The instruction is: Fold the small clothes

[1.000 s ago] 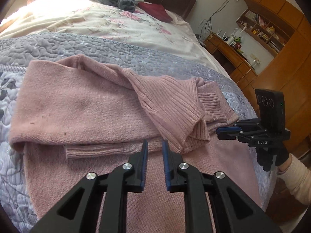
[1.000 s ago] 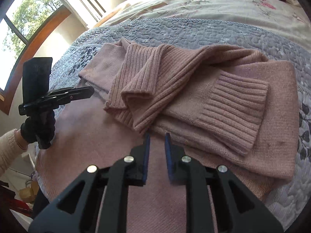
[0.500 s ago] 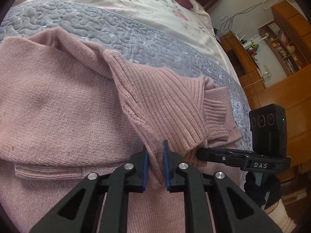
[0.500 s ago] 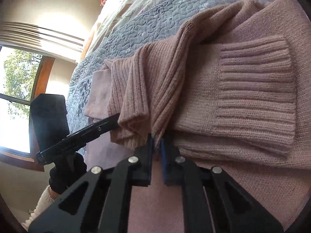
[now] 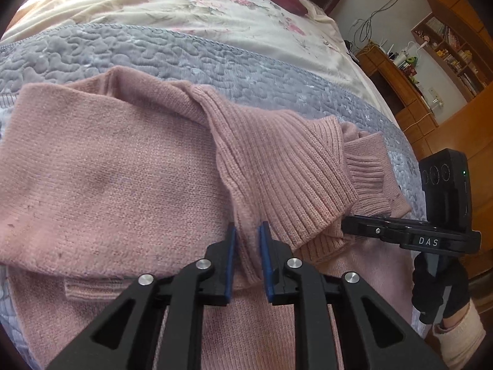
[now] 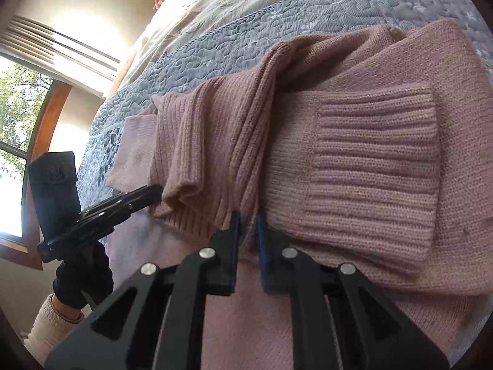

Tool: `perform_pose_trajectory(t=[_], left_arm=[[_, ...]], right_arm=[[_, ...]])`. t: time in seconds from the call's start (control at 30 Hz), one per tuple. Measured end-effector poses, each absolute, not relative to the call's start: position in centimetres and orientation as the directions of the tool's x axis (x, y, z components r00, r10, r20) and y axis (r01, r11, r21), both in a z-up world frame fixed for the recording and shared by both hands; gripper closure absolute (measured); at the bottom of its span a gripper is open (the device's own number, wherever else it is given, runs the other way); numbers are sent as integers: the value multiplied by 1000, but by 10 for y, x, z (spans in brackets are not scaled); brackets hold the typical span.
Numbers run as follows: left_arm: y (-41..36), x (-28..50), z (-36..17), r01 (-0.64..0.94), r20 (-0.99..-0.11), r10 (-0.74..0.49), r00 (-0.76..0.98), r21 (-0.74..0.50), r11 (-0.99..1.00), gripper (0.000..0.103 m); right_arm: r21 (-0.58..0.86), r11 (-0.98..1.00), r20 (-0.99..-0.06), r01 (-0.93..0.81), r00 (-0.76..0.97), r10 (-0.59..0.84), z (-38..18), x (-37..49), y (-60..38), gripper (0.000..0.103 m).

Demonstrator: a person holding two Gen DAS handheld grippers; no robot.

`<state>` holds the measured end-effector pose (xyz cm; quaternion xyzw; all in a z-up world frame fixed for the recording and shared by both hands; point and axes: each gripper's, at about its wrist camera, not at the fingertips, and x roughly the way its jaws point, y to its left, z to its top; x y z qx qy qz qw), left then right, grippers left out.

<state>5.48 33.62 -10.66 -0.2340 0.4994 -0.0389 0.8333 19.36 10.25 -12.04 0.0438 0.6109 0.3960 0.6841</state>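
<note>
Item: pink knit sweater [image 5: 123, 185], lying partly folded on a grey quilted coverlet [image 5: 215, 58] spread across a bed [image 5: 185, 9], with a floral cream sheet showing at the far end. Ribbed sleeve [image 5: 277, 169] is crossing the sweater's body, its ribbed cuff [image 6: 372, 166] resting flat on the right side in the right wrist view. Left hand-held gripper [image 5: 248, 257] is sitting at the near edge with its blue-padded jaws slightly parted, a fold of the sleeve passing between them; whether the pads are pressing the knit cannot be told. Right hand-held gripper [image 6: 248, 243] is likewise standing narrowly parted at the lower edge of the ribbed sleeve, with fabric in the gap. Marking: white letters "DAS" are showing on the side of the right hand-held gripper as seen from the left wrist view. A black-gloved hand [image 5: 440, 289] with a cream sleeve is gripping its handle. Wooden shelves [image 5: 446, 46] are standing at far right; their labels are too small to read.
</note>
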Motion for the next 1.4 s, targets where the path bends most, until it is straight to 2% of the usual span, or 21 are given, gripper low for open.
perform_pose_trajectory(t=[0.03,0.07,0.1,0.17,0.2,0.43,0.67,0.77,1.0,1.33,1.4], left_arm=[[334,43,-99,-173,-822,-278,497,-408,897,81],[331,29,-90,-180,-834,-251,492,-379,907,77],[329,14,-82,-184,-843,-232,485,-357,916,70],[324,-26,-67,-185,-848,-209,488,-334,924,56],[323,-47,-61,-198,-861,-174,479,-299,933,50],[330,-181,-40,-335,-911,4,411,-147,931,48],[331,-255,-43,-407,-932,23,363,-136,903,47],[324,-271,-49,-403,-945,61,323,-79,912,45],[322,-296,-72,-416,-961,17,275,-103,904,43],[322,-303,-81,-411,-948,-95,305,-221,884,42],[321,-302,-80,-402,-944,-118,308,-242,883,42]], right_arm=[[535,682,-800,-498,-40,598,-111,187,96,88],[530,675,-795,-513,-23,607,-100,178,85,81],[523,670,-789,-527,-1,615,-87,166,72,69],[484,674,-793,-558,46,608,-65,136,45,57],[464,679,-798,-569,64,599,-57,119,32,57],[373,745,-860,-553,96,501,-48,6,-56,56],[374,800,-883,-469,83,461,-66,-57,-101,55],[388,812,-887,-436,62,457,-74,-72,-111,55],[363,843,-910,-397,46,413,-88,-82,-130,55],[420,818,-895,-393,-31,444,-105,-93,-130,55],[467,798,-874,-381,-66,481,-108,-94,-128,57]])
